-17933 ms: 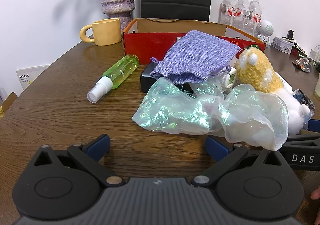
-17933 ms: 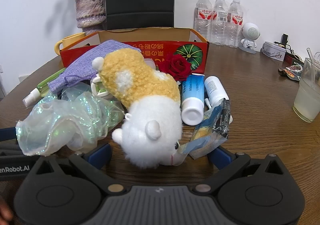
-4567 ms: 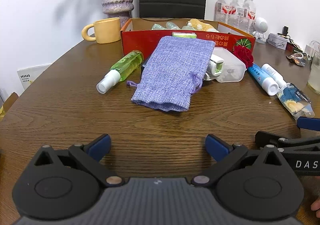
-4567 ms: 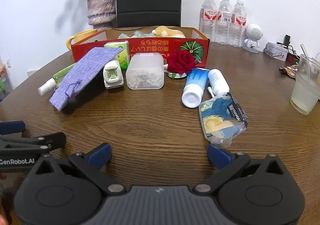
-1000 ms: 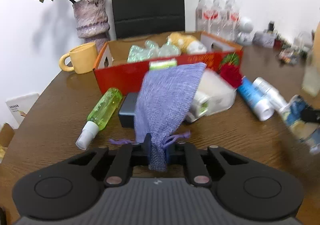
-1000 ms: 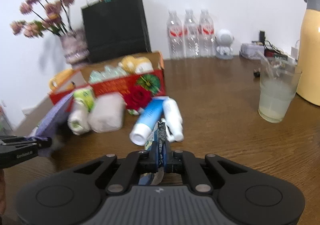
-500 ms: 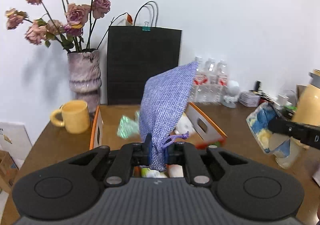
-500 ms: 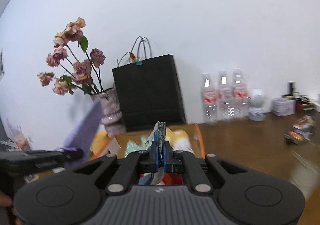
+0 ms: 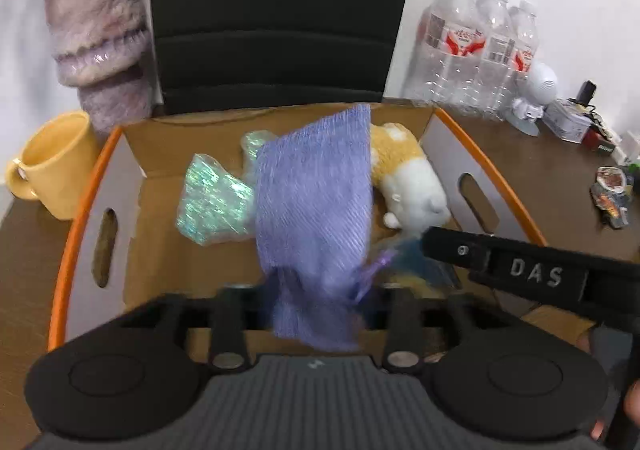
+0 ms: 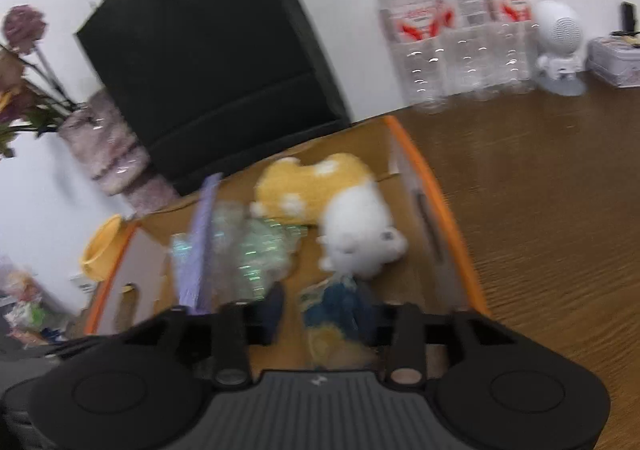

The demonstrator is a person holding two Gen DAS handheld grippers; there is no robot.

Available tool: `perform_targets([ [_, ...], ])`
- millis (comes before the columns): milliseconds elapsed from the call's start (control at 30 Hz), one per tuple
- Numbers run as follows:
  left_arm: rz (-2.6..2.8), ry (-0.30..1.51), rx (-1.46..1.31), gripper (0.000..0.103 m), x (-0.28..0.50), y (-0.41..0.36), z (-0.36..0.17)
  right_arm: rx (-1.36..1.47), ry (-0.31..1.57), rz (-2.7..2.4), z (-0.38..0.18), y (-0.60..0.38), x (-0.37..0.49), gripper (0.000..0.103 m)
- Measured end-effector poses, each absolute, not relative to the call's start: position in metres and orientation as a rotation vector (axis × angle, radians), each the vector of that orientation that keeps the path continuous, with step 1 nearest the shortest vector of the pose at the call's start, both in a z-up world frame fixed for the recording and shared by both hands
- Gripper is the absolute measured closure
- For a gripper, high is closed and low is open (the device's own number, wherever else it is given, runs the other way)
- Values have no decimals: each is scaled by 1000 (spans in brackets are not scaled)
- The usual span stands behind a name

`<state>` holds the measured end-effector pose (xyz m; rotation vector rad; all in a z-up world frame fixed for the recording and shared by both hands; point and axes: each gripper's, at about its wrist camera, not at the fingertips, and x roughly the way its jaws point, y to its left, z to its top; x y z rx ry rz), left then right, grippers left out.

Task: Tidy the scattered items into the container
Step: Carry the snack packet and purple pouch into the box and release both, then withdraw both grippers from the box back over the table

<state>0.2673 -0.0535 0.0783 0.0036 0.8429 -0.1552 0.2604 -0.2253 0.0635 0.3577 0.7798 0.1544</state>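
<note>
The open cardboard box (image 9: 76,218) with an orange rim lies right below both grippers. It holds a yellow-and-white plush toy (image 9: 408,178) and an iridescent bag (image 9: 212,202). My left gripper (image 9: 314,302) is open above the box, and the blurred purple pouch (image 9: 312,202) hangs loose between its spread fingers. My right gripper (image 10: 320,314) is open too, over the box's right half. The blue-and-yellow sachet (image 10: 332,310) sits blurred between its fingers, just below the plush toy (image 10: 352,226). The right gripper's side shows in the left wrist view, marked DAS.
A yellow mug (image 9: 48,166) and a purple vase (image 9: 100,50) stand left of the box. Behind it is a black paper bag (image 9: 276,18). Water bottles (image 9: 480,46) and a white robot figure (image 9: 536,90) are at the back right. Bare wooden table (image 10: 560,210) lies to the right.
Both grippers have tipped down over the box and opened. Half a second ago they were raised and shut on the purple pouch and the sachet, which now hang loose and blurred.
</note>
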Motion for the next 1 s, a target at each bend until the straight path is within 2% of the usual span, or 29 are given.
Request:
perform_targets([
  [33,-160,838,0,26,265,-51,81,339,771,153,65,-226,259,54],
  [100,-169,828,-6,26,261,-45,86,289,763,131,70,-225,256,25],
  [167,-178,818,-13,25,257,-40,91,257,758,128,77,-224,253,17],
  [233,-180,811,-16,20,252,-34,96,251,770,134,84,-225,252,17],
  [333,-164,813,-11,19,246,-25,104,248,811,140,94,-224,248,17],
  [533,-144,832,-2,12,220,-14,112,32,943,131,103,-197,224,16],
  [633,-129,815,3,5,198,-10,114,0,935,150,106,-191,200,16],
  [800,-98,786,23,1,152,-5,115,-5,901,149,116,-187,154,16],
  [1000,-124,666,77,0,69,-4,109,-50,762,158,117,-175,79,12],
])
